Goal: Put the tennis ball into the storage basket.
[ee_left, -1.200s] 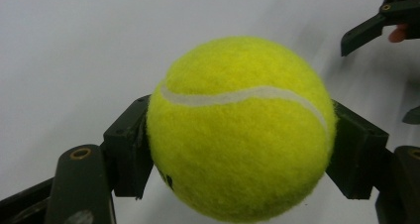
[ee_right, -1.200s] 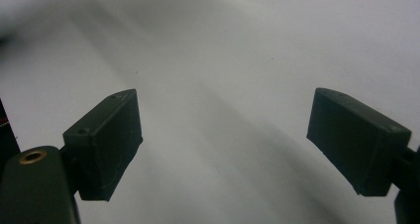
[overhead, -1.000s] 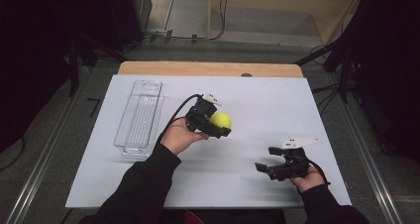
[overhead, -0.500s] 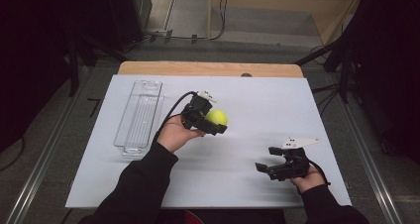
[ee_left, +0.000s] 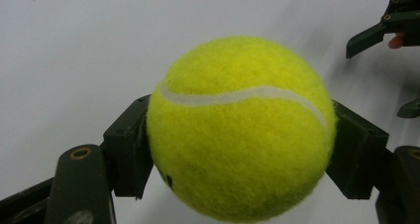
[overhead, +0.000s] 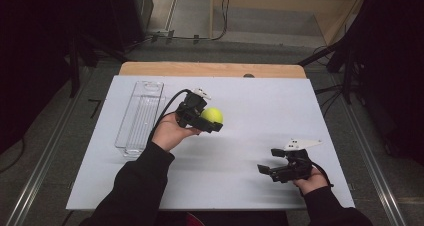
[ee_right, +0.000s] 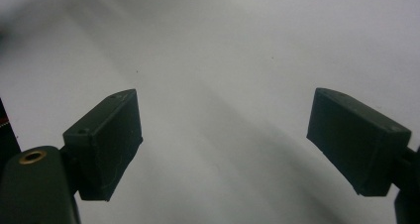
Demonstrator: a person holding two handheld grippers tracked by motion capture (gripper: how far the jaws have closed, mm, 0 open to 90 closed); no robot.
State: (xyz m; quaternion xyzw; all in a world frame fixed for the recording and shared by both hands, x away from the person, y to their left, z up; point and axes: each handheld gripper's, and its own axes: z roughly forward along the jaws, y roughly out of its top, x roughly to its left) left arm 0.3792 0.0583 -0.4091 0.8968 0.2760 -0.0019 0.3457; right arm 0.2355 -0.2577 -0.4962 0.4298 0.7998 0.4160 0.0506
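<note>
A yellow-green tennis ball (overhead: 212, 115) is held above the white table (overhead: 250, 101) near its middle, and my left gripper (overhead: 207, 121) is shut on it. In the left gripper view the ball (ee_left: 241, 127) sits squeezed between both black pads (ee_left: 130, 152). My right gripper (overhead: 267, 170) rests low near the table's front right, jaws open with nothing between them. The right gripper view shows its two pads (ee_right: 106, 140) wide apart over bare white table surface.
A clear plastic tray (overhead: 140, 117) lies on the table's left side, just left of my left hand. A wooden strip (overhead: 210, 69) runs along the table's far edge. Floor, cables and dark stands surround the table.
My left gripper has carried the ball a little to the left and away from me. The right gripper has stayed in place.
</note>
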